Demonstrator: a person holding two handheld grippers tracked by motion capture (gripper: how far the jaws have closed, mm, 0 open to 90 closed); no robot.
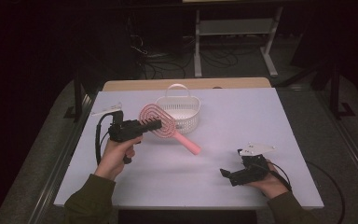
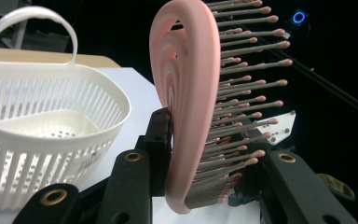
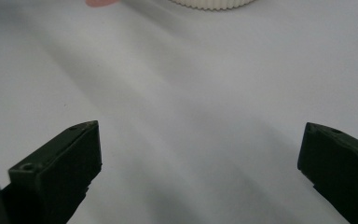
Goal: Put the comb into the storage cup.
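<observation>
Left gripper (image 1: pixel 154 124) clamped on pink hairbrush (image 1: pixel 161 123) at its oval head, lifted above white worktop (image 1: pixel 242 116), just in front of white basket (image 1: pixel 182 109). Long axis slanted, handle end pointing down-right toward person. Right gripper (image 1: pixel 224 174) low at right, jaws wide, holding nothing.

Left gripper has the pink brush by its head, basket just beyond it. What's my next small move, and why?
Probably carry the left gripper a little further over the white basket before opening. Its jaws are clamped on the pink brush head, the handle slants down toward the table, and the brush sits beside the basket rim, not yet above the opening. The right gripper rests open, apart.
</observation>
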